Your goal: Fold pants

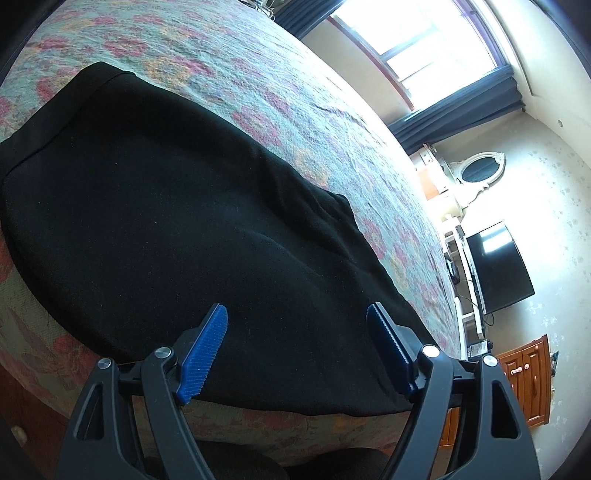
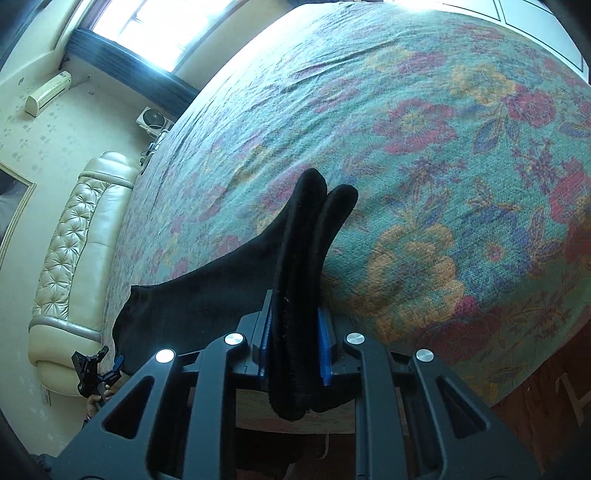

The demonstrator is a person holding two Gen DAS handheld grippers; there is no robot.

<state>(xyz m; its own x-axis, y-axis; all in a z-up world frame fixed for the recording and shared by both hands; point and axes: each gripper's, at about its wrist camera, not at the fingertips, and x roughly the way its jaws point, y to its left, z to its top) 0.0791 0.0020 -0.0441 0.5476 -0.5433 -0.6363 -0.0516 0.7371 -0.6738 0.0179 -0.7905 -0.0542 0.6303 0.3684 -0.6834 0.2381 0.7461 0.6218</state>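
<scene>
The black pants (image 1: 177, 206) lie on a bed (image 1: 280, 92) under a floral cover, spread flat across the near edge and hanging a little over its side. In the left wrist view they fill the frame from 9 o'clock to 5 o'clock, with one straight hemmed edge at 10 o'clock and a rounded fold near 3 o'clock.

The left tongs (image 1: 297, 332) sit at 6 o'clock of that view, their blue ribbed pads (image 1: 205, 354) wide apart with only cloth showing behind the gap; whether the tips touch the fabric cannot be told.

In the right wrist view, the right tongs (image 2: 295, 343) are clamped on a thick bunch of the pants (image 2: 306, 258): two doubled folds stand up between the blue pads (image 2: 323, 347) toward 12 o'clock and stick out below them toward 6 o'clock. From that bunch the rest of the garment runs off toward 8 o'clock, lying on the bed up to its edge.

At 8 o'clock of this view the left tongs (image 2: 101, 373) show small, just beside the far end of the pants.

A padded headboard (image 2: 70, 258) stands at 9 o'clock, and a window (image 2: 147, 26) glows at 11 o'clock. A dark TV (image 1: 498, 269) hangs at 3 o'clock in the left wrist view.
</scene>
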